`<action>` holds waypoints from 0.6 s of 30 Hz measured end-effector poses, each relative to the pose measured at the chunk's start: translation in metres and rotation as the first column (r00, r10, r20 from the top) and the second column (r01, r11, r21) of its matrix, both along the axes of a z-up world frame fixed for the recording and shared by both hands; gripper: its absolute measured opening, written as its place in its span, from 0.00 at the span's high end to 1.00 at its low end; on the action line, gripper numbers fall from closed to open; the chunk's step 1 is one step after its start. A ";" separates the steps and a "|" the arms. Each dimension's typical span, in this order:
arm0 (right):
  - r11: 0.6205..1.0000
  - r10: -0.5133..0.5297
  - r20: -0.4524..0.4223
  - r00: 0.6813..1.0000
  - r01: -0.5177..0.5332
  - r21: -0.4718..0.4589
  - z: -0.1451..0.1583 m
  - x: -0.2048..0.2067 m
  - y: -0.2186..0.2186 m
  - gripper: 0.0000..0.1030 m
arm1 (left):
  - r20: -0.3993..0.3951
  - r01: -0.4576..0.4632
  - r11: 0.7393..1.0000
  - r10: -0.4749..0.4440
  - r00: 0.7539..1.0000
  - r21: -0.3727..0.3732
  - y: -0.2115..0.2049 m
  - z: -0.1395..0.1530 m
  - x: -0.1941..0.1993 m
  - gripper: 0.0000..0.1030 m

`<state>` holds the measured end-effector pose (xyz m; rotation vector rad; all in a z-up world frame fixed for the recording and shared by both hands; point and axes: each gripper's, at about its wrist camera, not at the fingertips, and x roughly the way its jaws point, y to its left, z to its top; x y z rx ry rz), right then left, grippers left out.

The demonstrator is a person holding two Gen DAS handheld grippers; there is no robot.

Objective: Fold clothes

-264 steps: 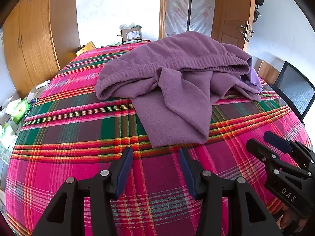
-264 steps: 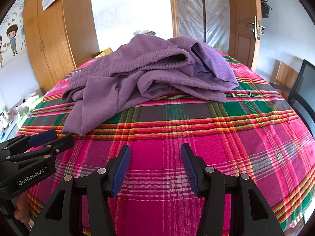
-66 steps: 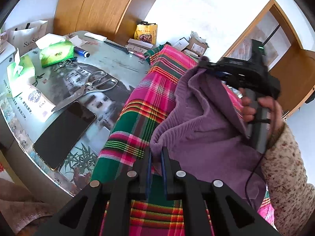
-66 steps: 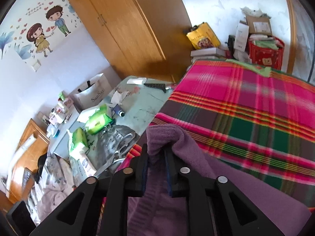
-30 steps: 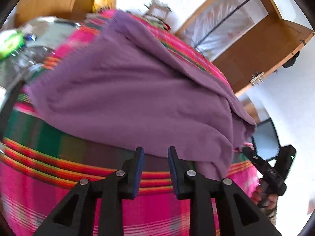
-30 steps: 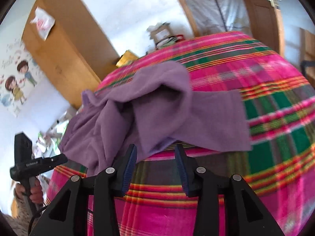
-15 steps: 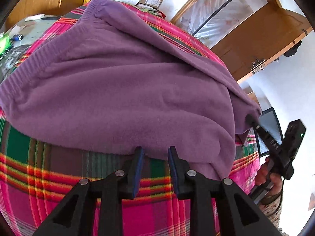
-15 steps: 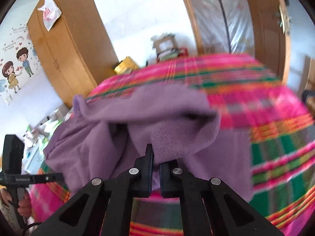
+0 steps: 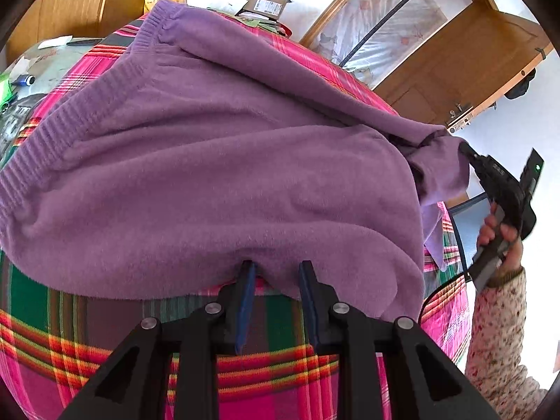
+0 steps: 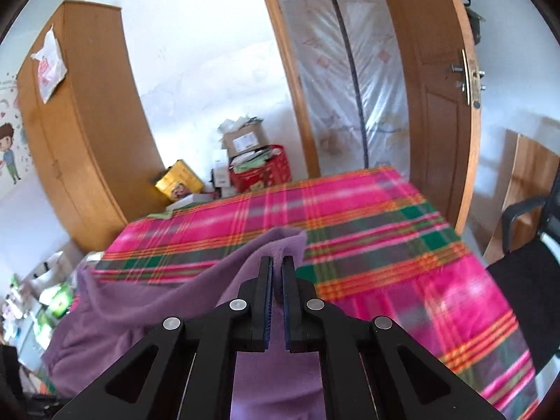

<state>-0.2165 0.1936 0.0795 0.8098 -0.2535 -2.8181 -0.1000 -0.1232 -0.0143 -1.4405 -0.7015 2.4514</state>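
Note:
A purple fleece garment lies spread over the plaid blanket on the bed. My left gripper stands half open at the garment's near edge. Its fingertips just reach the hem, and the pads press on nothing. In the right wrist view my right gripper is shut on a fold of the purple garment and holds it raised above the blanket. The left wrist view shows the right gripper at the far right, in a person's hand, with the cloth pulled up into a peak.
A cluttered side table stands left of the bed. Beyond the bed are a wooden wardrobe, boxes with a red basket and an open wooden door. A black chair stands at the bed's right.
My right gripper has shut on the garment's fold and lifted it, tilting upward. My left gripper has edged up to the near hem, still half open.

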 end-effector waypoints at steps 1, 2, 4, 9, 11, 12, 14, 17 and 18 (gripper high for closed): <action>1.000 -0.012 0.002 1.000 0.012 0.008 -0.001 -0.007 0.000 0.95 | -0.001 -0.001 1.000 0.001 1.000 0.004 0.001 0.000 -0.002 0.75; 1.000 -0.021 0.004 1.000 0.021 0.018 -0.001 -0.013 0.001 0.95 | -0.002 -0.003 1.000 0.003 1.000 0.008 0.003 0.001 -0.005 0.75; 0.997 -0.053 0.009 0.999 0.053 0.052 -0.005 -0.019 0.004 0.95 | -0.005 -0.004 1.000 0.004 1.000 0.011 0.003 0.000 -0.006 0.75; 0.995 -0.098 0.110 0.989 0.096 0.029 -0.025 -0.028 0.023 0.91 | -0.011 -0.005 1.000 0.005 1.000 0.013 0.002 0.000 -0.005 0.75; 0.995 -0.101 0.122 0.987 0.100 0.017 -0.030 -0.019 0.030 0.87 | -0.011 -0.005 1.000 0.005 1.000 0.016 0.002 0.001 -0.006 0.75; 0.996 -0.093 0.133 0.987 0.093 0.010 -0.033 -0.013 0.033 0.85 | -0.011 -0.004 1.000 0.004 1.000 0.017 -0.001 0.001 -0.004 0.75; 0.998 -0.059 0.155 0.986 0.061 -0.011 -0.038 0.001 0.038 0.81 | -0.010 -0.004 1.000 0.004 1.000 0.021 -0.008 0.001 0.001 0.75; 0.999 -0.010 0.160 0.987 0.015 -0.028 -0.043 0.028 0.042 0.72 | -0.007 -0.008 1.000 0.009 1.000 0.027 -0.011 -0.001 0.001 0.75; 1.000 -0.003 0.173 0.985 0.008 -0.029 -0.047 0.038 0.043 0.70 | -0.007 -0.010 1.000 0.010 1.000 0.030 -0.012 -0.001 0.001 0.75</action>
